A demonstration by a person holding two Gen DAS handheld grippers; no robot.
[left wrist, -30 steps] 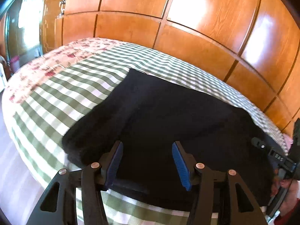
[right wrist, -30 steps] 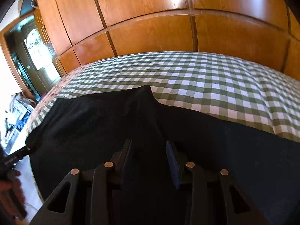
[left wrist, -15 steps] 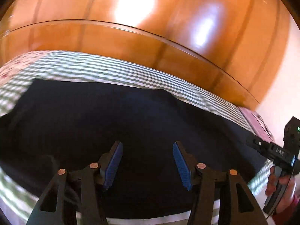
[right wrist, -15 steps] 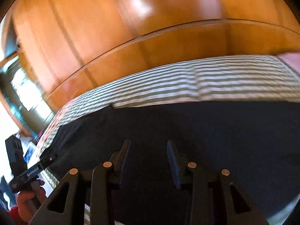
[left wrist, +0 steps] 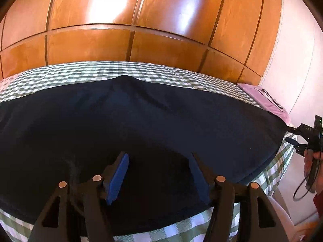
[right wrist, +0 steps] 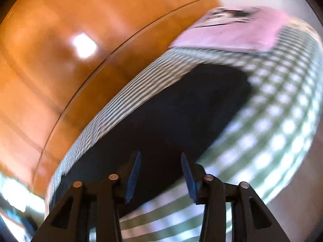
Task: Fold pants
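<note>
The dark pants (left wrist: 141,125) lie spread flat on a green-checked bedspread (left wrist: 181,74), directly ahead of and below both grippers. Left gripper (left wrist: 159,173): jaws apart and opening, poised above the cloth, nothing between the pads. Right gripper (right wrist: 160,176): jaws apart and opening over the pants' near edge, pads clear of fabric; this view is motion-blurred. A pink item (left wrist: 266,102) rests on the bedspread beyond the pants' right end. Wooden panels (left wrist: 141,20) stand behind the bed.
</note>
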